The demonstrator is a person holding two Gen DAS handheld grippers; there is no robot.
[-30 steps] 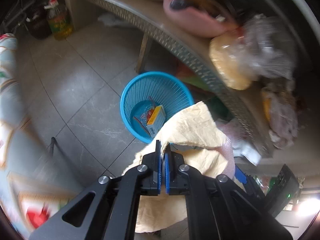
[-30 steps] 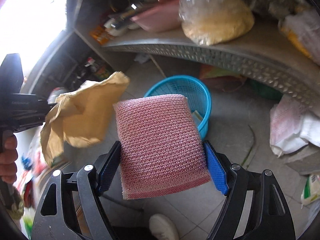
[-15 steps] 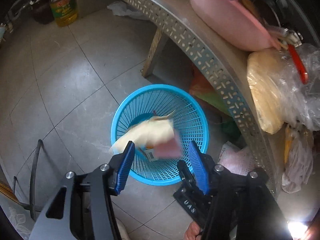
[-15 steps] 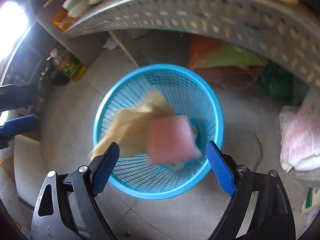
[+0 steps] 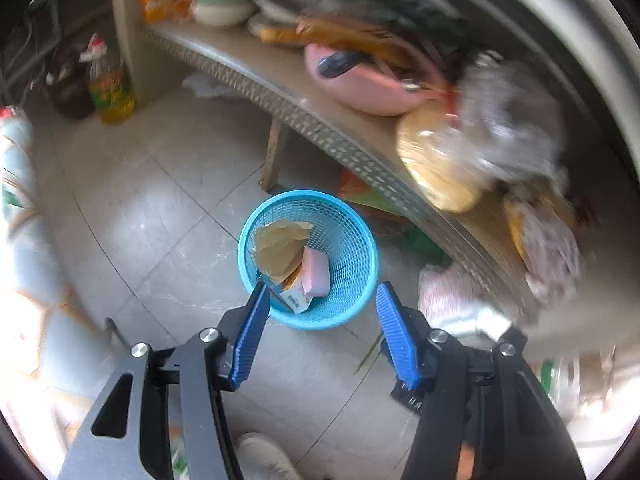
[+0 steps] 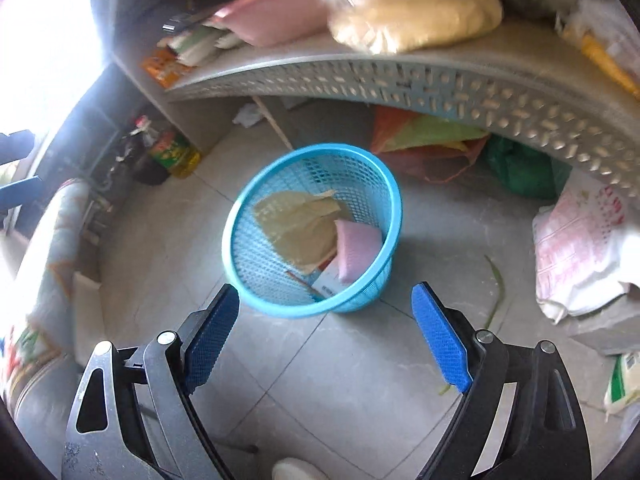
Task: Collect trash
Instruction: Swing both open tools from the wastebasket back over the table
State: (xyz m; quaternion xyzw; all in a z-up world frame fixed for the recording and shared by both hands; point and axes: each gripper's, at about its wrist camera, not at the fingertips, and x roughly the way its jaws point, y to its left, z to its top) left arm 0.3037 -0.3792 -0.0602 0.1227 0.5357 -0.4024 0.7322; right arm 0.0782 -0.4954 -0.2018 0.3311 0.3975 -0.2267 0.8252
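Risk: blue basket (image 6: pixel 240 216) light, stands free on tile floor (image 5: pixel 168 184); low sweep of either gripper could clip rim, tip it, spill contents. Further litter, if any, lies near cluttered shelf (image 6: pixel 400 76); blur there invites wrong pick.

Left gripper (image 5: pixel 318 336): jaws spread wide, hold nothing, touch nothing. Right gripper (image 6: pixel 326 344): same, released, clear of basket.

Trash at frame centre: tan paper (image 6: pixel 296 228), pink sponge (image 6: pixel 356 248), small carton (image 5: pixel 296 300), all inside basket.
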